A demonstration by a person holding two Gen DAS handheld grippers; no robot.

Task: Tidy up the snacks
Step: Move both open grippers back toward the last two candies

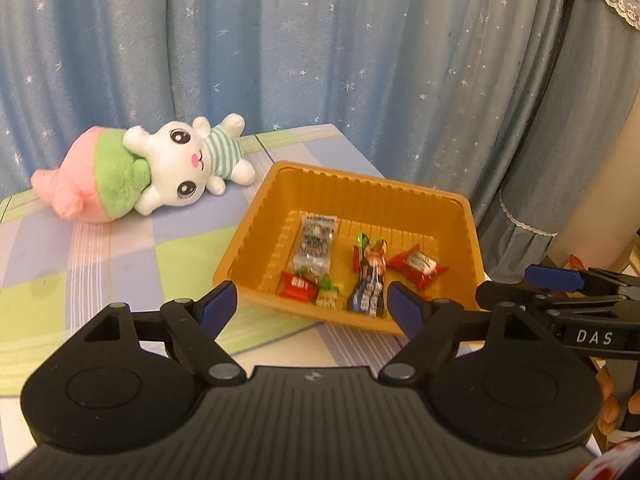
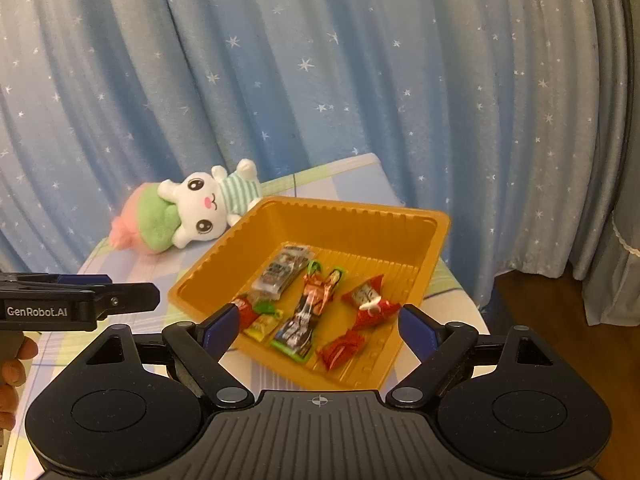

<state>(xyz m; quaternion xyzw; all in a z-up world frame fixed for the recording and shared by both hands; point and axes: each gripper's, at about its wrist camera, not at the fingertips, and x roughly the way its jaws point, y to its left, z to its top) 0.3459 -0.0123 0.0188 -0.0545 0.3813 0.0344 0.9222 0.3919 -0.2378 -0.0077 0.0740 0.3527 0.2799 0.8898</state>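
Observation:
An orange plastic tray [image 1: 276, 196] [image 2: 360, 216] sits on the table and holds several wrapped snacks: a clear grey packet [image 1: 314, 246] [image 2: 282, 270], red packets [image 1: 416, 266] [image 2: 370, 300], a dark blue bar [image 1: 366, 296] [image 2: 298, 330] and small yellow-green candies [image 1: 329, 296] [image 2: 264, 322]. My left gripper [image 1: 310, 310] is open and empty, held back just above the tray's near rim. My right gripper [image 2: 318, 326] is open and empty, also above the near rim. The right gripper shows at the right edge of the left wrist view [image 1: 560, 280].
A white plush rabbit with a pink and green body [image 1: 160, 164] [image 2: 188, 208] lies on the checked tablecloth [image 1: 80, 264] behind and left of the tray. Blue star-printed curtains hang close behind the table. The table's right edge drops to a wooden floor [image 2: 560, 320].

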